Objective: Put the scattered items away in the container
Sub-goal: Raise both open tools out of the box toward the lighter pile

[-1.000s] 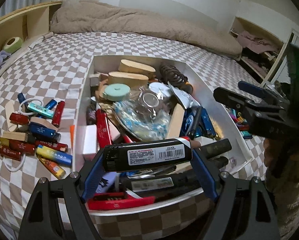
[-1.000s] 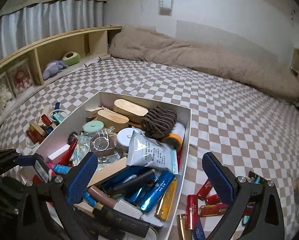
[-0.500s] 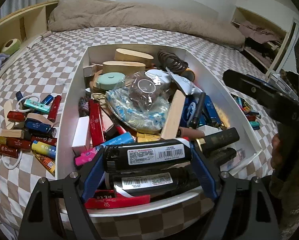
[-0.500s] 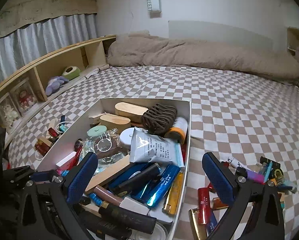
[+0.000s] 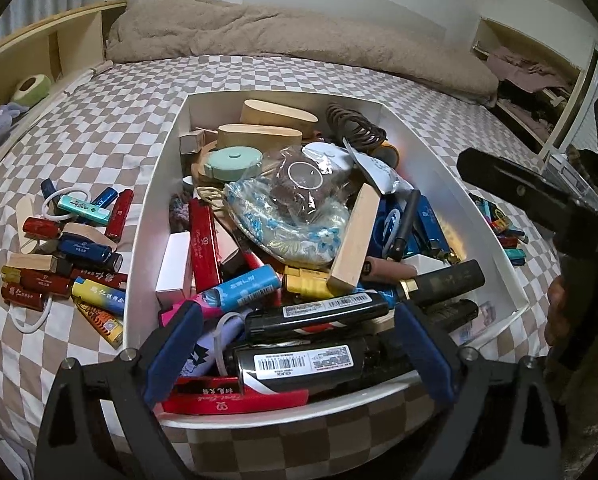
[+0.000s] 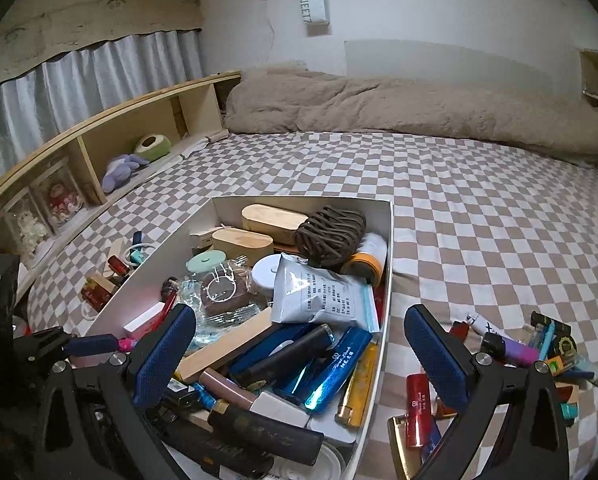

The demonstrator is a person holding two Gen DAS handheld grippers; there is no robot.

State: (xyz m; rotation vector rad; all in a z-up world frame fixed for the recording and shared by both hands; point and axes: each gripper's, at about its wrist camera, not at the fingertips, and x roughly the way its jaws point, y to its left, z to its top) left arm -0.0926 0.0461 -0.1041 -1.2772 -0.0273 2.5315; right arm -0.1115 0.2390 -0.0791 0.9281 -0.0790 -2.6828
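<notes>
Step in hand, likely: drop-off. Left gripper (image 5: 297,328) over near end of white box (image 5: 427,152), jaws opening wide, black barcode-labelled tube (image 5: 317,316) lying between pads on heap, no longer pinched. Right gripper (image 6: 299,354) spread wide, empty, straddling box's right wall. Next probably: go for lighters (image 5: 95,300) scattered left on checkered bedspread (image 5: 111,128). Box crammed, heaped.

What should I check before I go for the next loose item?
1. Left gripper let go: ok, jaws opening, black tube lying in the white box.
2. Right gripper free: ok, open, nothing between the pads.
3. Items left on the bed: not ok, piles beside the box on both sides.
4. Room in the box: not ok, heaped.
5. Tube settled: cannot tell.
</notes>
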